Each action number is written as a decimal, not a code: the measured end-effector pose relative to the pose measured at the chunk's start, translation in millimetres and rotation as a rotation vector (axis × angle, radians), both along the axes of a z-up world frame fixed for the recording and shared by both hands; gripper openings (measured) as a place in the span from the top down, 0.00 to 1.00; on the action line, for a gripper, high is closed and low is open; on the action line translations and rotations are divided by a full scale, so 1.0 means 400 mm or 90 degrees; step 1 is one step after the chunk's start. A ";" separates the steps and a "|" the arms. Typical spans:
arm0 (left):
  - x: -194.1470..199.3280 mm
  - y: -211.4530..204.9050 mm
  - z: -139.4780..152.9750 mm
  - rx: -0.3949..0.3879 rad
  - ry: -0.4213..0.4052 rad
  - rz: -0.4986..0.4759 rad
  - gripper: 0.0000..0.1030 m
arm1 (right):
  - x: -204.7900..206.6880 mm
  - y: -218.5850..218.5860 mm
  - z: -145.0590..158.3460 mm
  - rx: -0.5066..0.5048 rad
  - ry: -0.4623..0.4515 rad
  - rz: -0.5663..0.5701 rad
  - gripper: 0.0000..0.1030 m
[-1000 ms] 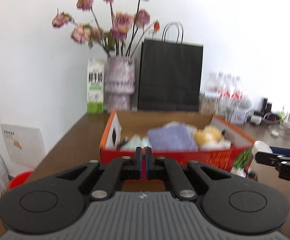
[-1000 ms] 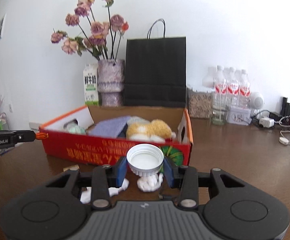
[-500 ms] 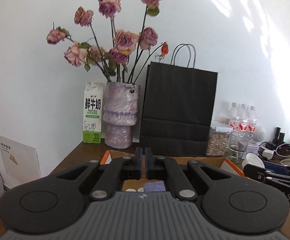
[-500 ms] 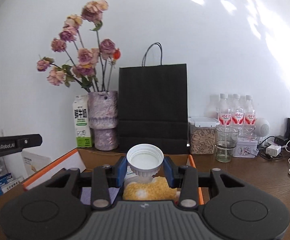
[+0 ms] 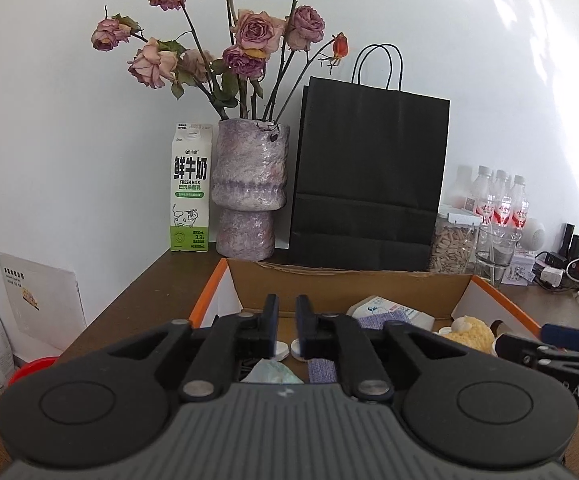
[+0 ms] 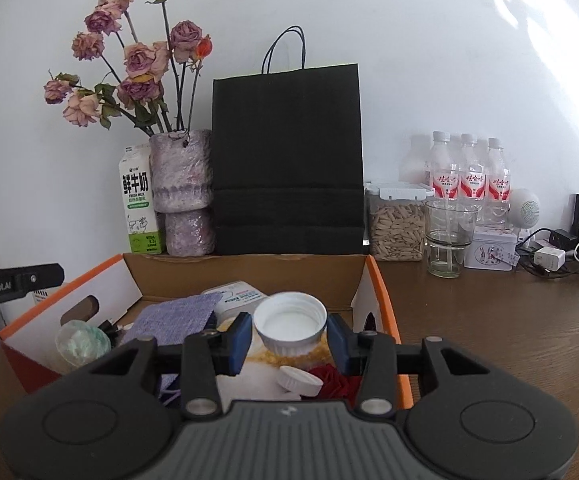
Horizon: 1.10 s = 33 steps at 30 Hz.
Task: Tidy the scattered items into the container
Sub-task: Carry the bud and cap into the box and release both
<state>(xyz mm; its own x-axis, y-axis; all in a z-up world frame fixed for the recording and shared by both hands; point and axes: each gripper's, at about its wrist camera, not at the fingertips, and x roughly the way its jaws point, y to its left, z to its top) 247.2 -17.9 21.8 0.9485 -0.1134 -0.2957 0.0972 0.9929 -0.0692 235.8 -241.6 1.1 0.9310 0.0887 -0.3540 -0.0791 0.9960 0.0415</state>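
In my right gripper (image 6: pixel 289 342) the white ribbed plastic bottle cap (image 6: pixel 290 327) sits mouth-up between the blue pads, which look parted a shade wider than its rim — whether they are actually pinching it or it has just slipped free, I cannot tell. It hangs over the open orange-edged cardboard box (image 6: pixel 381 284), above the yellow plush toy (image 6: pixel 267 354), with a second small white cap (image 6: pixel 298 380) lying in the box at about five o'clock from it. I judge this cap to be very light, stiff and smooth-sided: it wants a gentle squeeze across the ribbed wall, not the rim, or it may pop out sideways. A drop from here should do it no harm, given the soft things below. My left gripper (image 5: pixel 285 330) carries nothing; its jaws stand slightly parted with only a narrow gap, over the box's near left part, where a purple woven cloth (image 5: pixel 381 316) lies at roughly two o'clock — and the brown wooden surface (image 6: pixel 509 320) stretches off beyond.
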 end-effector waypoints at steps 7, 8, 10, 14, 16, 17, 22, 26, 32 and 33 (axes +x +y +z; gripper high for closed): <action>-0.036 -0.013 0.007 0.026 -0.052 0.041 0.00 | -0.021 0.004 0.009 -0.011 -0.025 -0.014 0.07; -0.036 -0.013 0.005 0.025 -0.052 0.043 0.00 | -0.022 0.003 0.008 -0.010 -0.025 -0.014 0.05; -0.033 -0.013 -0.002 0.030 -0.043 0.050 0.00 | -0.024 0.001 0.008 -0.010 -0.025 -0.017 0.04; -0.025 -0.010 -0.014 0.033 -0.028 0.055 0.00 | -0.026 0.002 0.009 -0.012 -0.025 -0.020 0.03; -0.029 -0.009 -0.017 0.034 -0.029 0.054 0.00 | -0.027 0.002 0.009 -0.012 -0.025 -0.021 0.02; -0.030 -0.009 -0.018 0.036 -0.030 0.054 0.00 | -0.028 0.002 0.010 -0.012 -0.025 -0.022 0.02; -0.034 -0.013 -0.026 0.043 -0.030 0.054 0.00 | -0.031 -0.003 0.011 -0.009 -0.024 -0.028 0.02; -0.033 -0.014 -0.033 0.049 -0.027 0.058 0.00 | -0.034 -0.006 0.010 -0.009 -0.023 -0.030 0.02; -0.036 -0.015 -0.035 0.052 -0.028 0.058 0.00 | -0.039 -0.011 0.007 -0.009 -0.022 -0.031 0.02; -0.037 -0.015 -0.035 0.052 -0.028 0.058 0.00 | -0.039 -0.011 0.008 -0.009 -0.023 -0.031 0.02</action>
